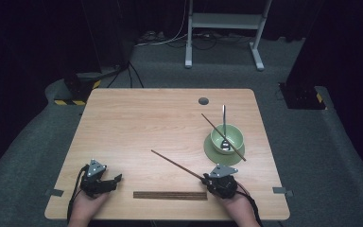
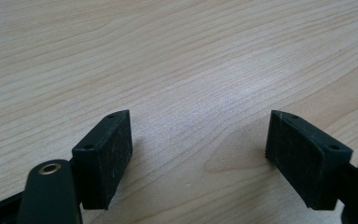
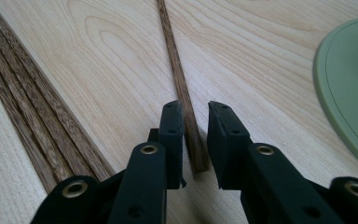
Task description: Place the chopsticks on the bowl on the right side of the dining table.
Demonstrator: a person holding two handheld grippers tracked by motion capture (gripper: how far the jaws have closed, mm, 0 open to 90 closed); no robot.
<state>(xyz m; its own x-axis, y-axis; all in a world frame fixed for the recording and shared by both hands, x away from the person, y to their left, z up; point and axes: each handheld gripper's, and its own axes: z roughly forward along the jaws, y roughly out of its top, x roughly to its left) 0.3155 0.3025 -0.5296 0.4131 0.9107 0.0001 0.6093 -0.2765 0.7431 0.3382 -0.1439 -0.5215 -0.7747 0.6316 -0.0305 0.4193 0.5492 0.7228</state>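
Wooden table (image 1: 137, 123): right claw (image 3: 196, 122) nearly closed around chopstick (image 3: 179, 79).

Right gripper view: the green plate (image 3: 354, 84) is cut off by the right edge, and the chopstick (image 3: 179, 79) by the top edge. High view: the utensil (image 1: 224, 142) inside the bowl (image 1: 227, 137) is too small to identify.

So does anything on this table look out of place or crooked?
Yes. One chopstick leans slantwise across the green bowl, and another chopstick lies diagonally on the table, its near end between the right gripper. The remaining chopsticks lie neatly along the front edge.
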